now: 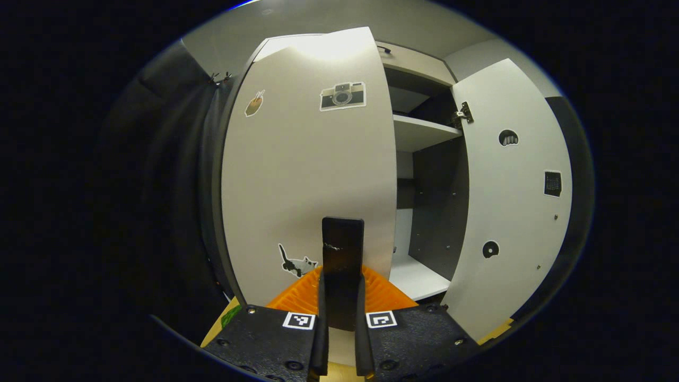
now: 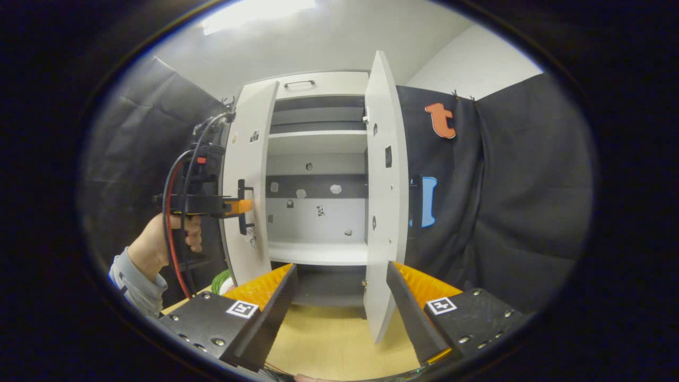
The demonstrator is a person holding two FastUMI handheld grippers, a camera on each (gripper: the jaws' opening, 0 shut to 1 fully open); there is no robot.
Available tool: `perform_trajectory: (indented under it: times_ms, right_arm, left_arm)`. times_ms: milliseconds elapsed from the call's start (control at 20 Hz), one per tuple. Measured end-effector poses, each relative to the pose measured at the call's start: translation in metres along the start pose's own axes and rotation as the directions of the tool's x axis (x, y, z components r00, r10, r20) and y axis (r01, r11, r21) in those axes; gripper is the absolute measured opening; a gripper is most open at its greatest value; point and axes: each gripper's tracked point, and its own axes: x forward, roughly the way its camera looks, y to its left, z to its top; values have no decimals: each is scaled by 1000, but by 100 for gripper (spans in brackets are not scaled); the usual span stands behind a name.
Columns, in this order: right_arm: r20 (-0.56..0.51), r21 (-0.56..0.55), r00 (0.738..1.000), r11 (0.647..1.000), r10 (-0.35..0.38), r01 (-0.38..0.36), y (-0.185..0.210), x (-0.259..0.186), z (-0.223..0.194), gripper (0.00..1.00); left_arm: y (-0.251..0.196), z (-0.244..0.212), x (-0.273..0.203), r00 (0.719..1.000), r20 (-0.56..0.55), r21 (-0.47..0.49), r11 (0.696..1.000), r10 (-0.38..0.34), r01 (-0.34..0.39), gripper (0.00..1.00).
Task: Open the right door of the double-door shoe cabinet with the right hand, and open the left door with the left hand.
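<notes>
Cabinet handle point(image 1: 342, 254) on the left door point(image 1: 307, 175) is clamped between the left gripper point(image 1: 342, 323) fingers. Right gripper point(image 2: 339, 313) hangs wide apart, clear of the right door point(image 2: 383, 201), which stands swung out from the cabinet point(image 2: 318, 85) on the wooden floor point(image 2: 334, 339).

**Gripper bodies, cabling and sleeve**

The left gripper point(image 1: 339, 323) was built on black textured blocks fastened with round-headed screws, each block marked by a square black-and-white tag; ribbed orange parts were seen just beyond the tags. The same blocks, screws, tags and orange ribbing were seen on the right gripper point(image 2: 339, 313). Farther off, red and black cables point(image 2: 172, 212) were looped beside the hand point(image 2: 159, 241), just above a grey sleeve point(image 2: 135, 284).
</notes>
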Motion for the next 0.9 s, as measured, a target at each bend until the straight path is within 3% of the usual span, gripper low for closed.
perform_trajectory:
  times_ms: [100,150,600,900]
  right_arm:
    - [-3,-5,1000,1000,6,-6,6,5,2,96]
    - [-4,-8,1000,1000,8,-8,9,4,2,99]
    - [7,-6,1000,1000,30,-30,27,-17,-5,100]
    - [6,7,999,999,35,-35,30,-27,-9,99]
  left_arm:
    - [4,0,-6,1000,-2,-2,1000,-8,8,21]
    - [6,1,-9,1000,1,-7,1000,-17,17,21]
    - [21,1,-28,999,19,-2,999,-49,49,20]
    - [31,1,-34,999,27,6,1000,-25,25,19]
